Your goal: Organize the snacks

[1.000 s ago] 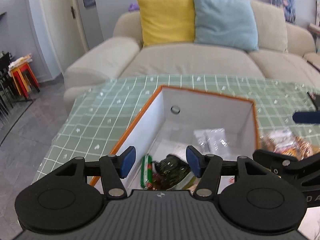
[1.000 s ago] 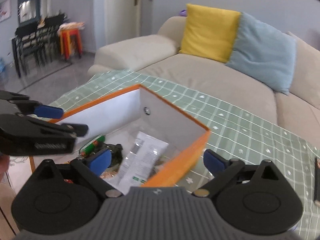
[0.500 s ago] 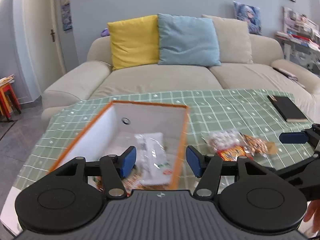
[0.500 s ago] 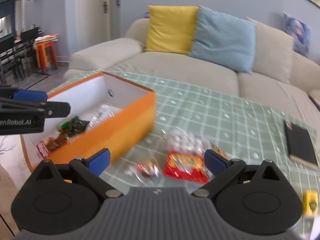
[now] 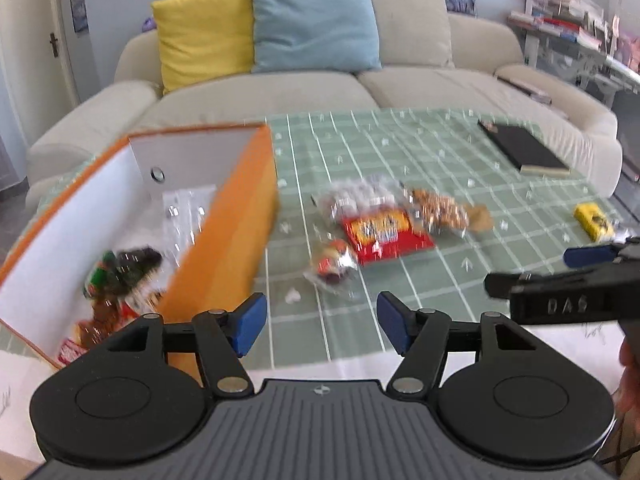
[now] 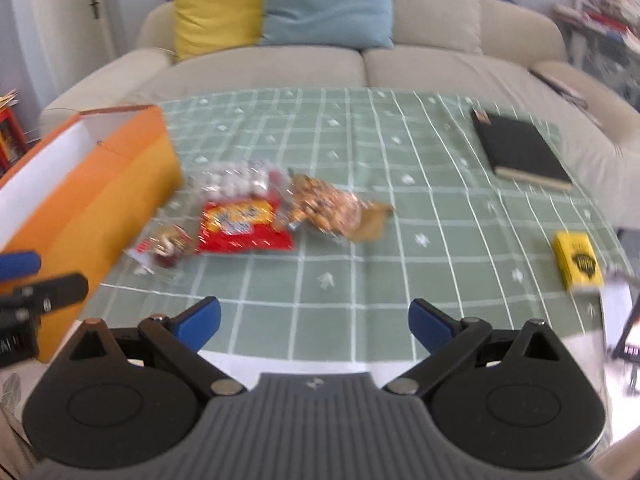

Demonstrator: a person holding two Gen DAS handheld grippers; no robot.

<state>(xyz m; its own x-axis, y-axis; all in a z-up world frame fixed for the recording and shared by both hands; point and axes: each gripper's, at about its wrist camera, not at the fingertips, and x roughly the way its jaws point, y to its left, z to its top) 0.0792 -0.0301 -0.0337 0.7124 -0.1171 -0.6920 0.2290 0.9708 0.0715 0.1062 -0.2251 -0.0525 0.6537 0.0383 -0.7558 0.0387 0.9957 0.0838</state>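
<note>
Lying loose on the green checked tablecloth (image 5: pixel 400 152), a small heap of snacks sits just beside the orange box (image 5: pixel 224 240): a red packet (image 5: pixel 384 236) (image 6: pixel 244 228), a clear bag of pale round pieces (image 5: pixel 360 196) touching its far edge, a bag of brown snacks (image 5: pixel 440 208) (image 6: pixel 328 206) on its right, and a small wrapped snack (image 5: pixel 332 262) (image 6: pixel 164 246) near its left corner. More packets (image 5: pixel 120 272) lie inside the white-lined box, at its near end.

Over the near edge of the tabletop, the left gripper (image 5: pixel 318 322) has its blue-tipped fingers (image 5: pixel 248 322) apart, having just been opening, with nothing between them; the small wrapped snack lies beyond the tips. The right gripper (image 6: pixel 314 322) has its fingers (image 6: pixel 198 322) spread wide over bare cloth, gripping nothing.

A black notebook (image 5: pixel 524 152) (image 6: pixel 520 152) lies well apart at the far right, and a yellow pack (image 5: pixel 594 220) (image 6: pixel 578 260) nearer the right edge. Behind the tabletop stands a beige sofa (image 5: pixel 280 92) with a yellow cushion (image 5: pixel 204 28) and a blue cushion (image 5: pixel 316 20).
</note>
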